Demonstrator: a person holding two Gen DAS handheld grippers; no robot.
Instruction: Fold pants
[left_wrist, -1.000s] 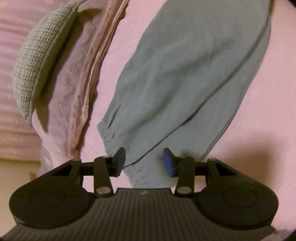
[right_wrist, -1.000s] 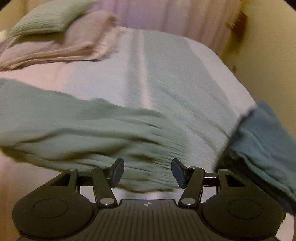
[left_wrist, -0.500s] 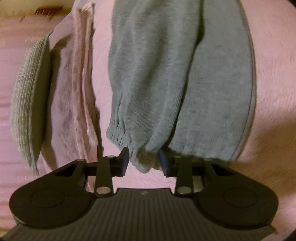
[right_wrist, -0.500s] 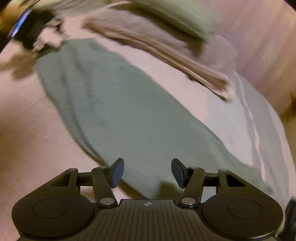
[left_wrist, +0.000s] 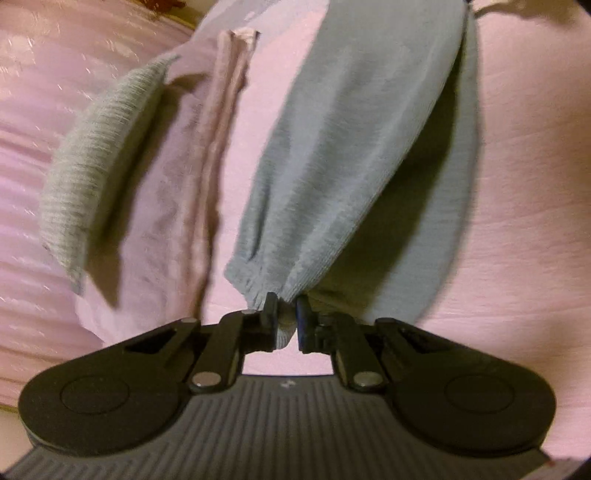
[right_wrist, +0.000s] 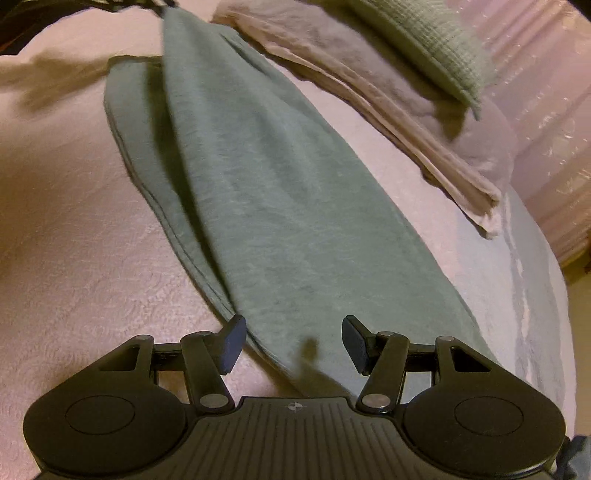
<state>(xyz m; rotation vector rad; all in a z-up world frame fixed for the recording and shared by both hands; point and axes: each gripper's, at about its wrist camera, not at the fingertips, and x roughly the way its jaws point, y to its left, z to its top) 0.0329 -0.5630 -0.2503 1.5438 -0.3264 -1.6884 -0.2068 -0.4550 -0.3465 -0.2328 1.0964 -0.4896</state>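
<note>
Grey-green sweatpants (left_wrist: 343, 155) lie stretched across a pink bedspread (left_wrist: 524, 192). My left gripper (left_wrist: 286, 319) is closing, its pads pinching the elastic cuff (left_wrist: 258, 284) of the upper leg, which is lifted off the lower leg and throws a shadow on it. In the right wrist view the same pants (right_wrist: 266, 192) run away from me, with the raised leg pulled up at the far end. My right gripper (right_wrist: 293, 343) hangs open just above the near waist end, and nothing is between its fingers.
A folded pink blanket (left_wrist: 192, 192) with a grey-green checked pillow (left_wrist: 96, 166) on it lies beside the pants; in the right wrist view the blanket (right_wrist: 413, 122) and the pillow (right_wrist: 432, 44) sit at the upper right. A pink curtain (right_wrist: 554, 110) hangs behind the bed.
My left gripper has closed on the leg cuff and lifted it off the bed. The right gripper has swung round over the bed and dropped to the pants' near end, still open.
</note>
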